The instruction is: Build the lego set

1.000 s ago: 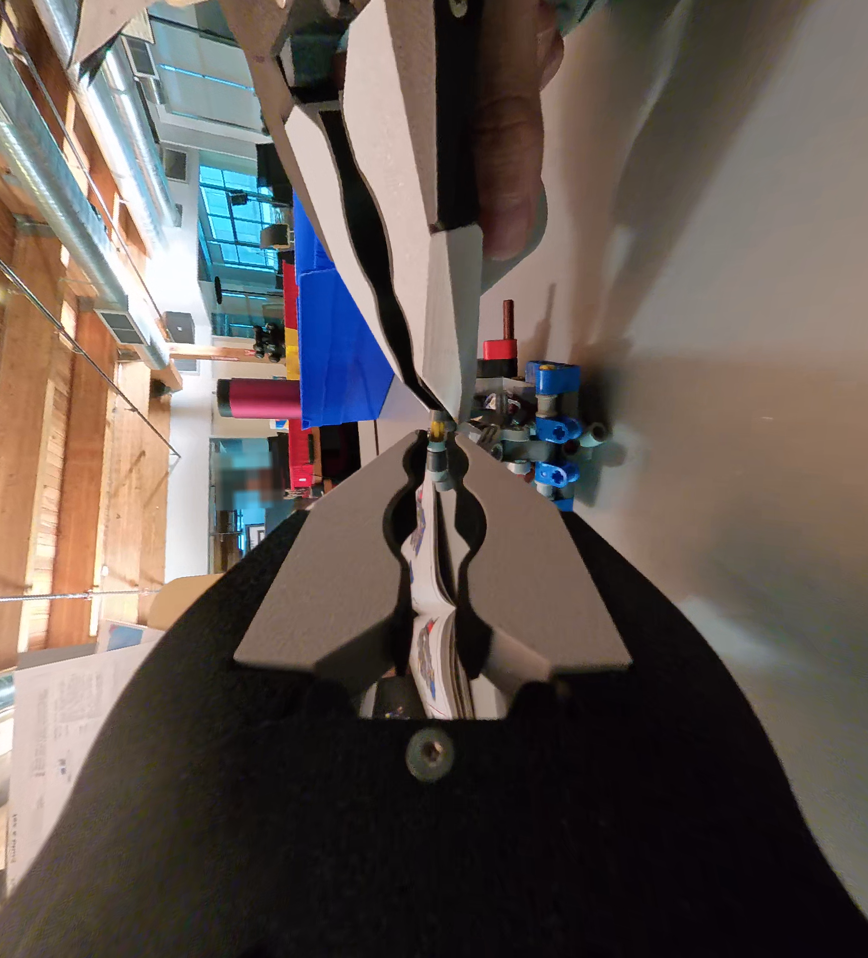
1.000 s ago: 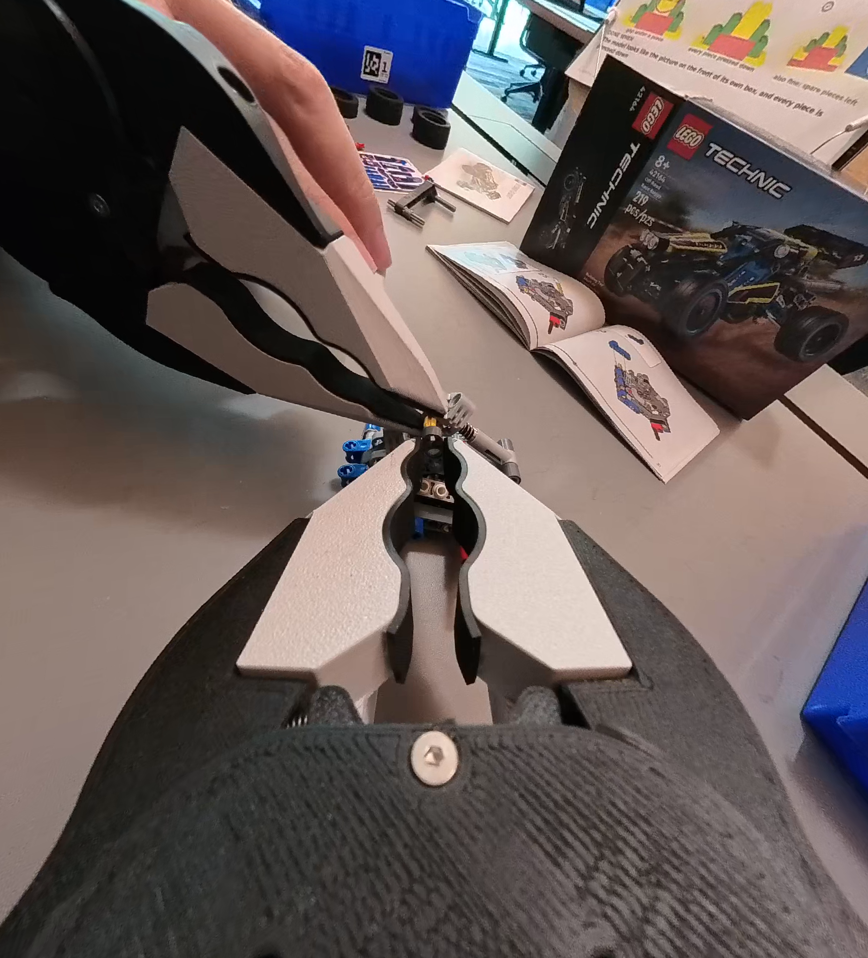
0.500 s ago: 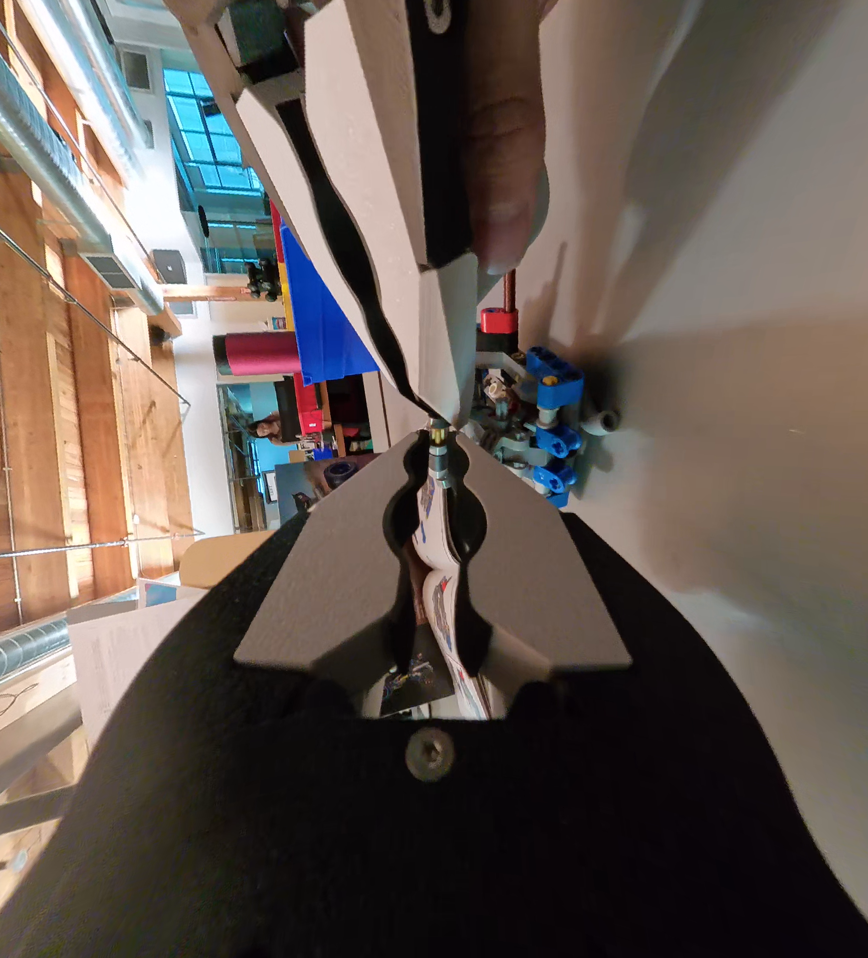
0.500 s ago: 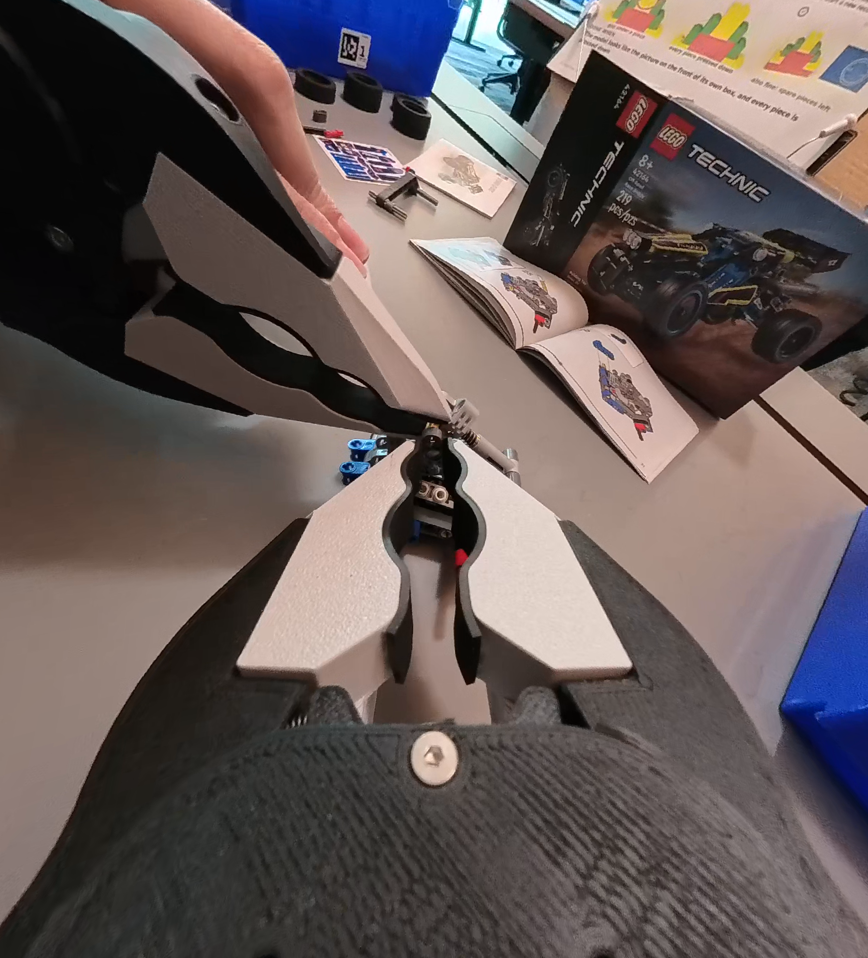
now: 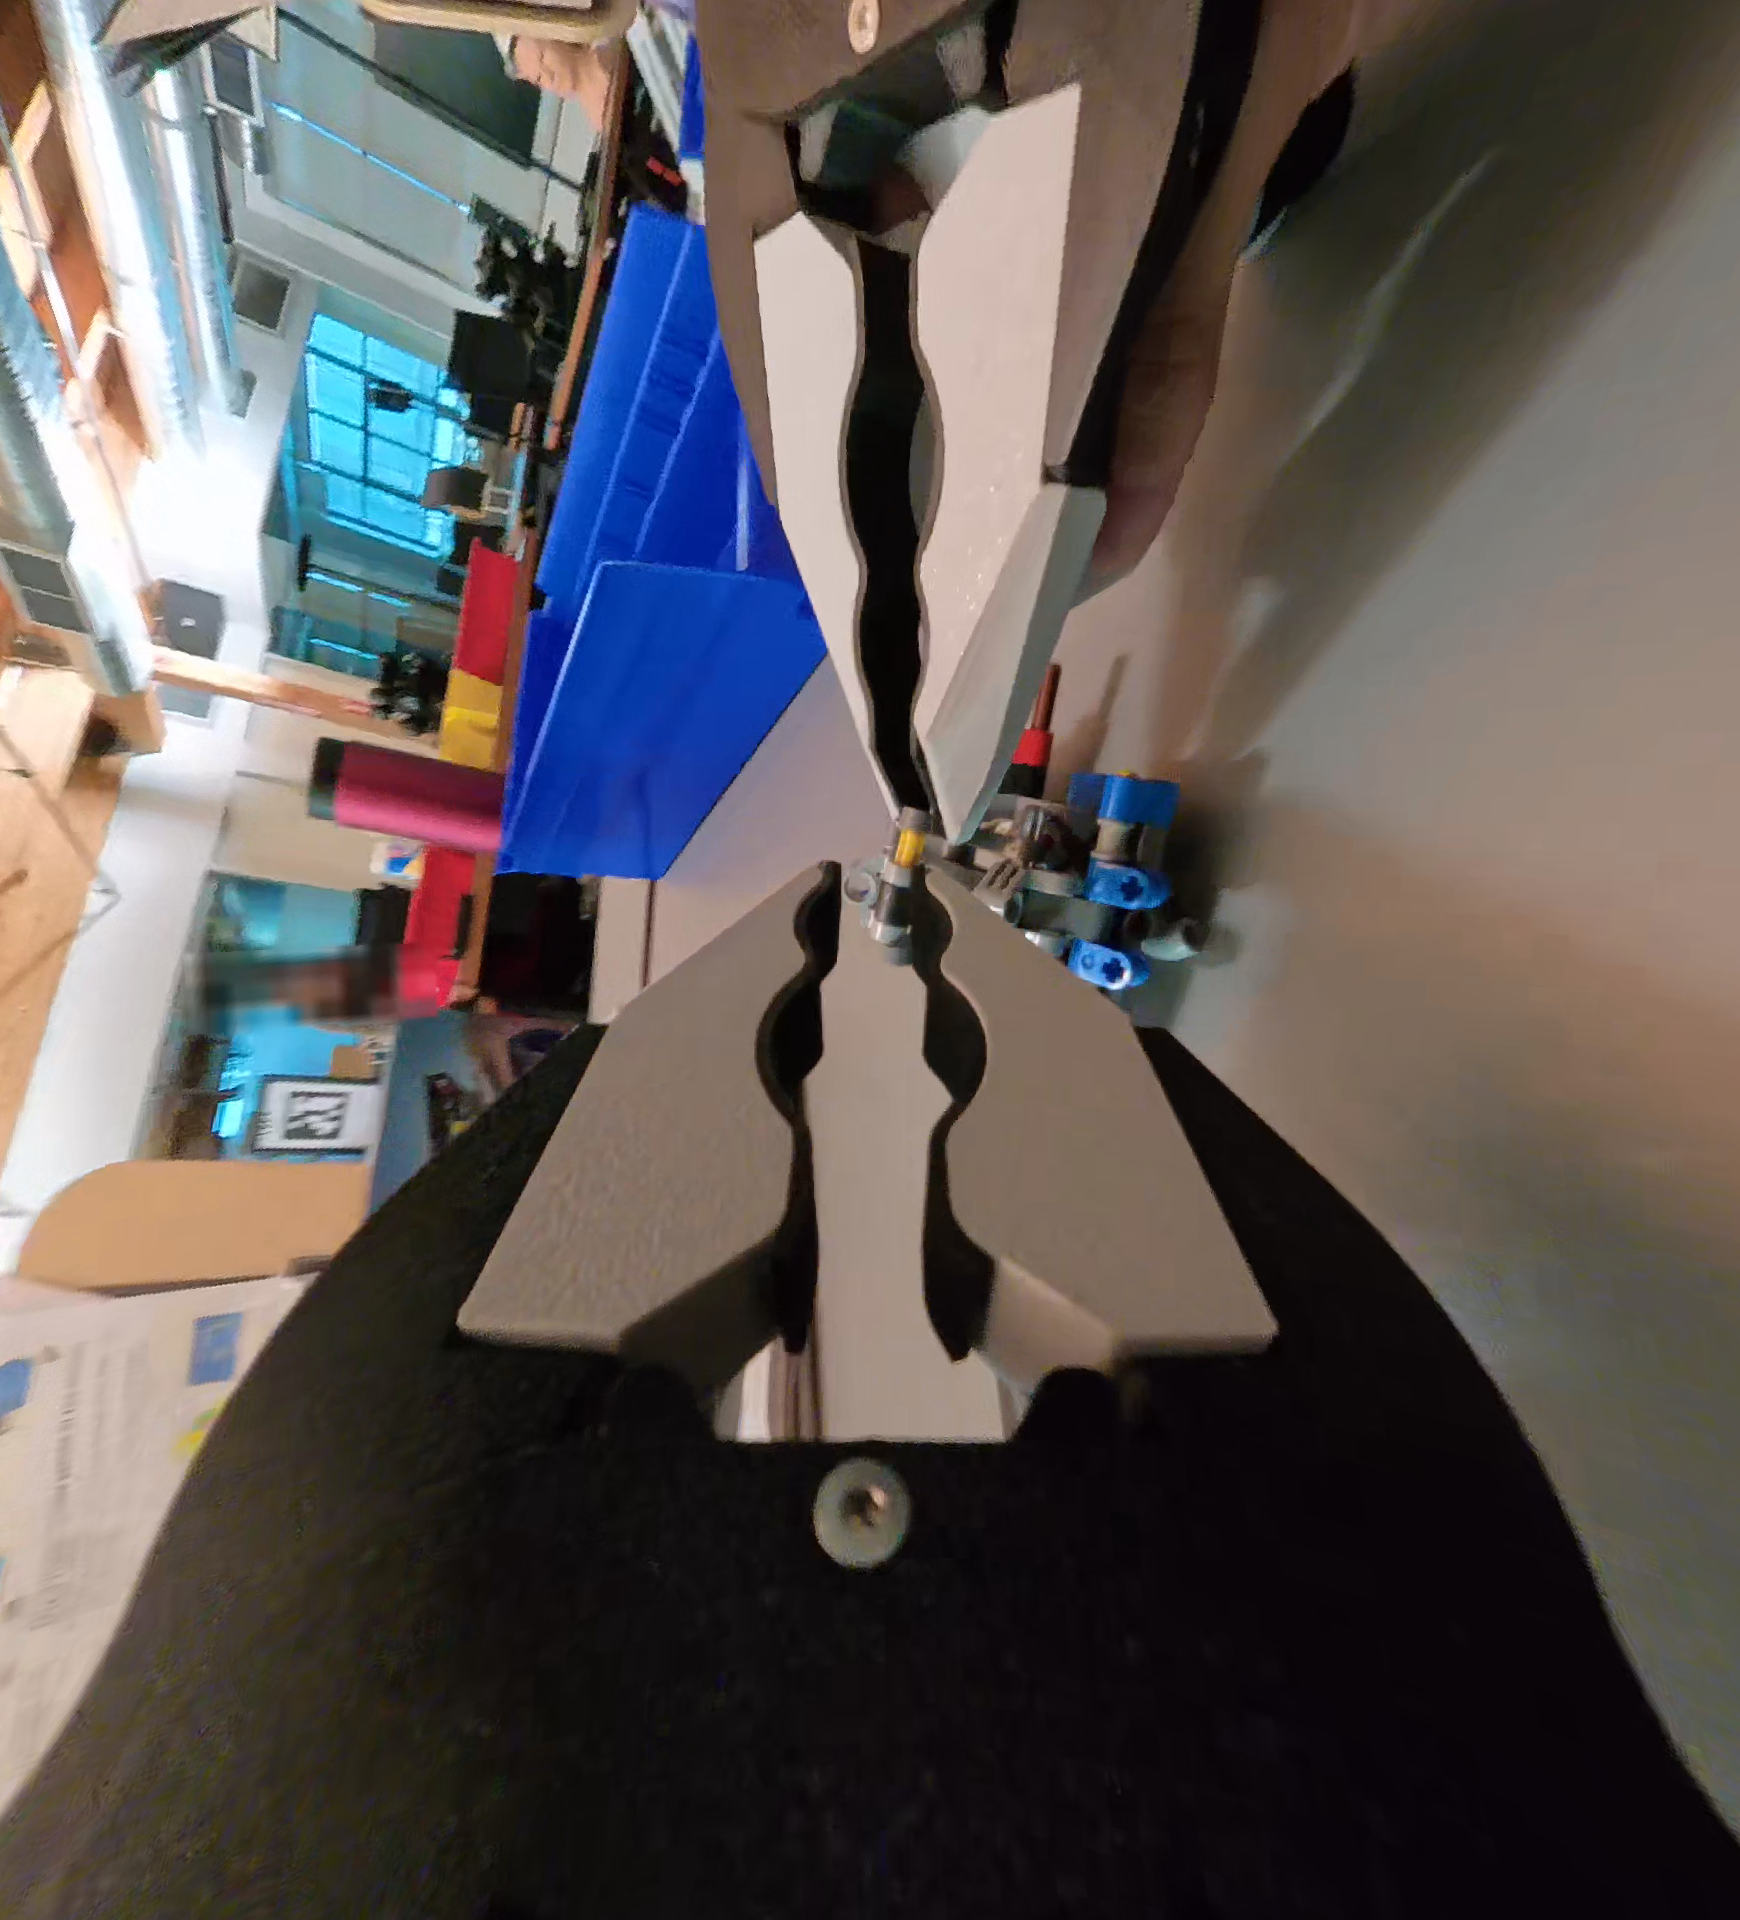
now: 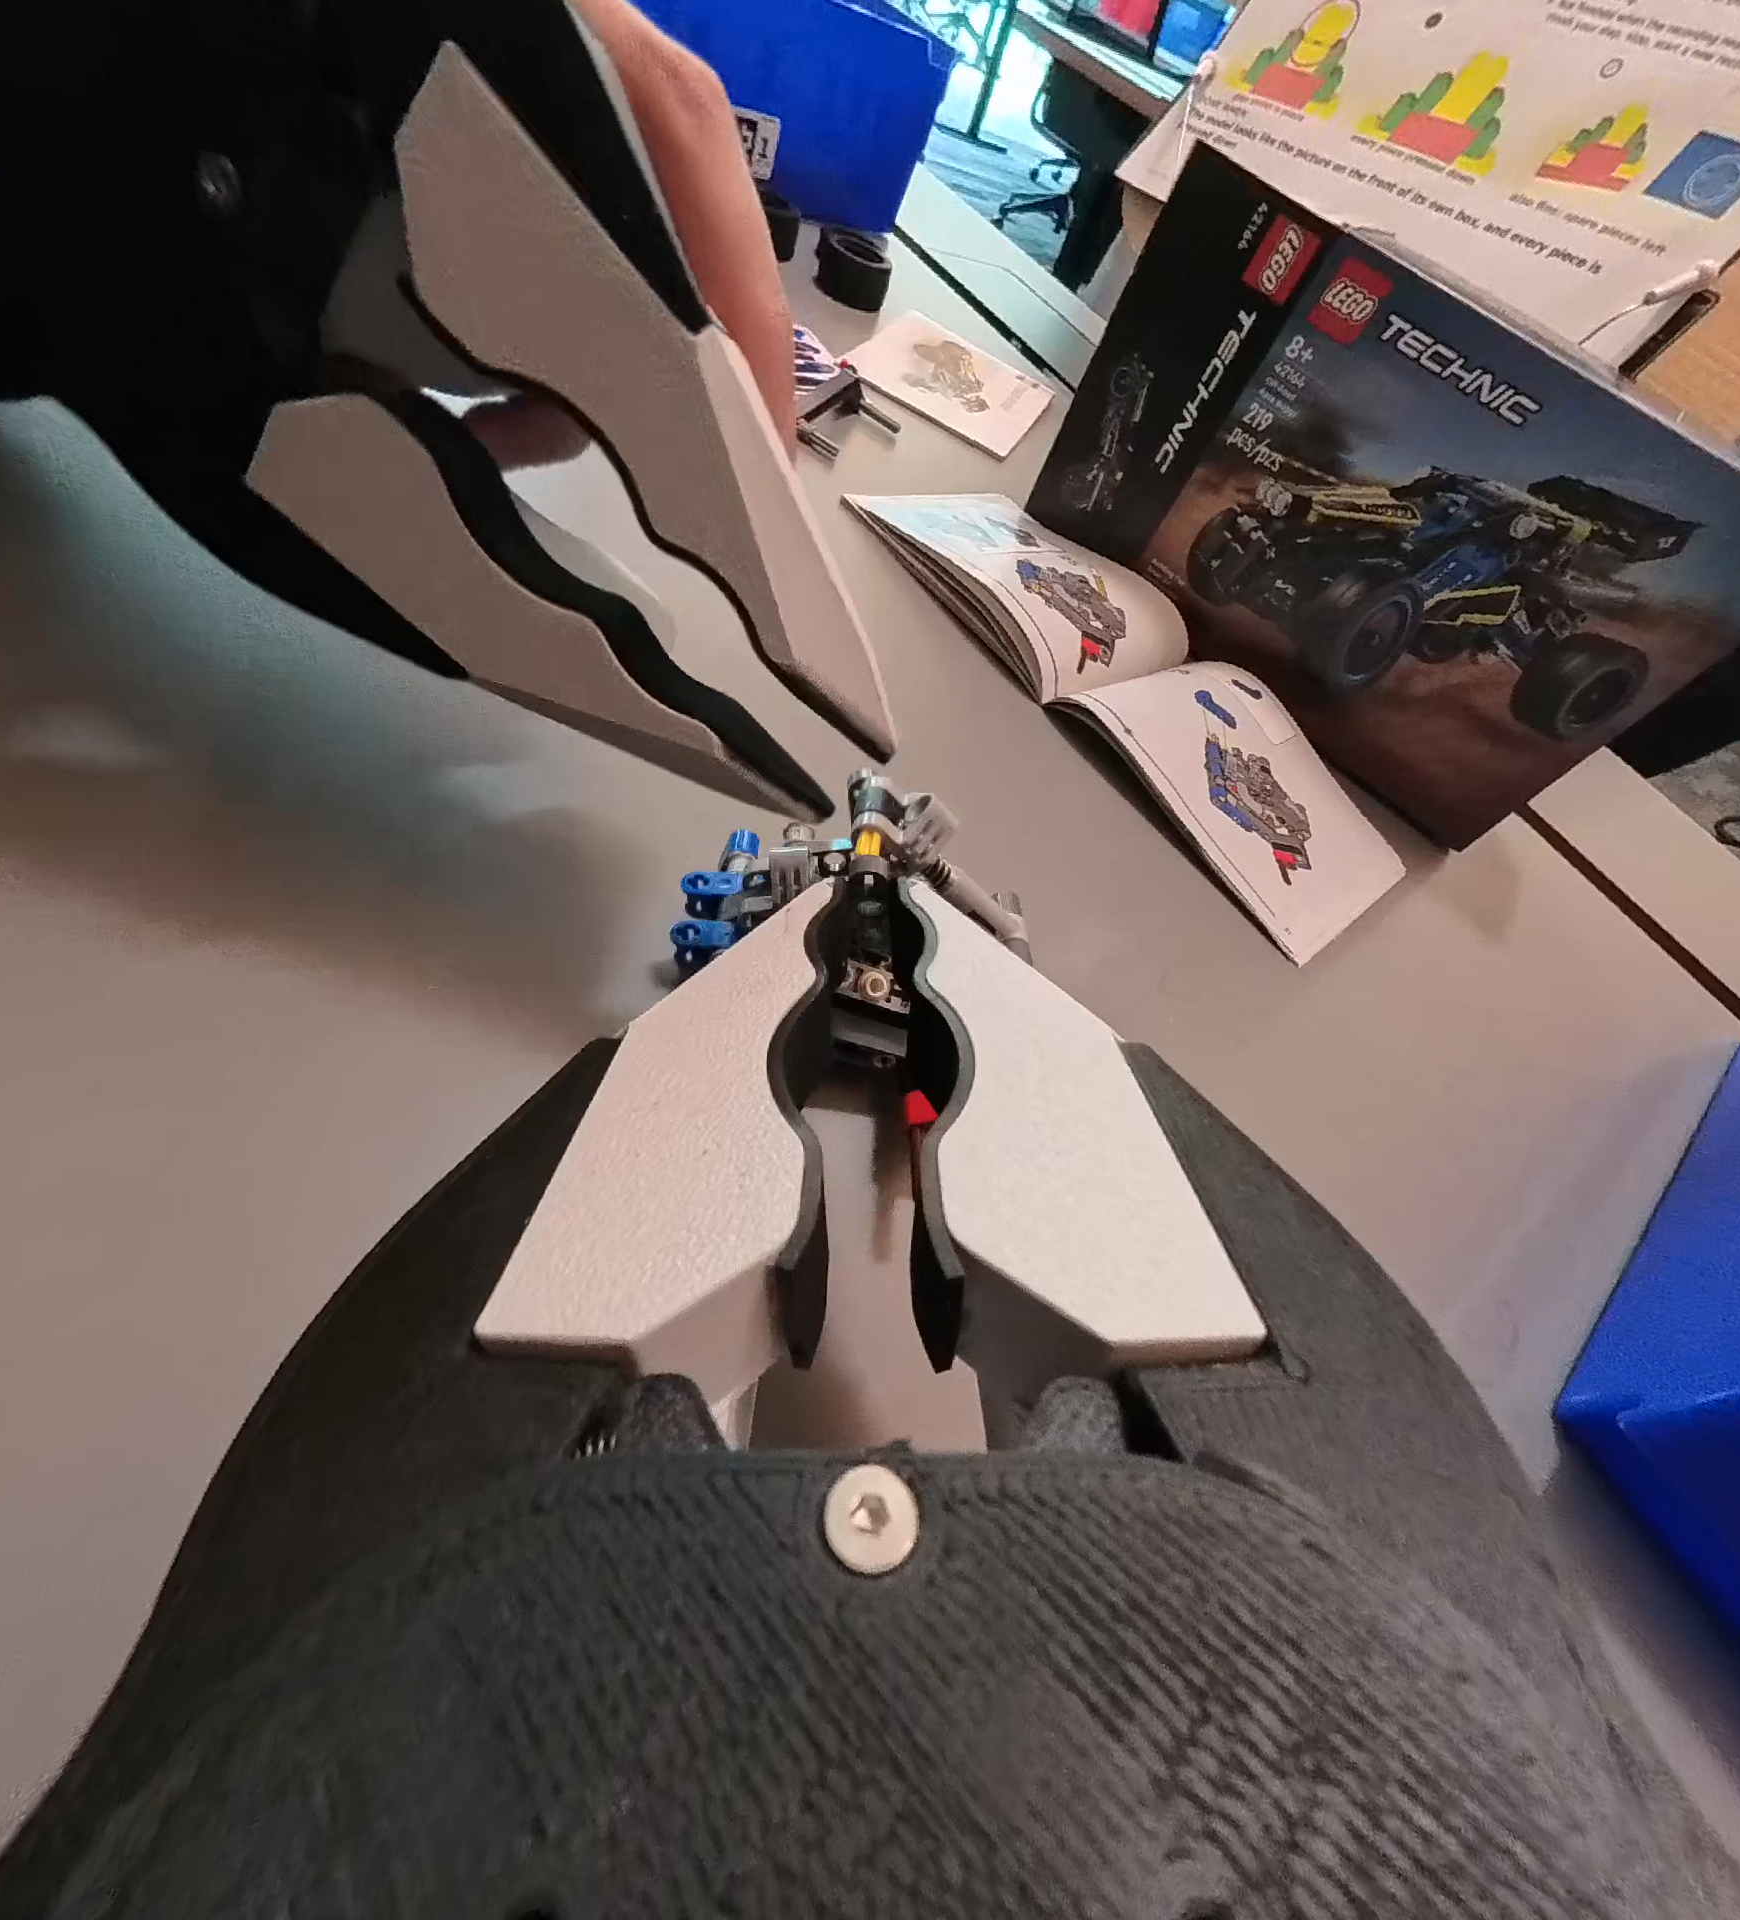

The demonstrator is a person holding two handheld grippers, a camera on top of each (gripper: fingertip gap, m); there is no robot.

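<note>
Your right claw (image 6: 871, 894) is pinched on the small grey, black & blue plastic brick assembly (image 6: 850, 862) w/ a yellow bush, resting on the grey bench (image 6: 222, 1039). Your left claw (image 6: 861, 779) is spread, tips just beside the assembly's far top end, not gripping. Open instruction booklet (image 6: 1157, 686) lies far right.

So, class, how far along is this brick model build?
Done: a small grey-and-blue model stands assembled on the table. In hand: the right tool clamps it; the left tool is open beside its yellow-banded top pin. Left: black tyres lie loose near the blue bin.
</note>
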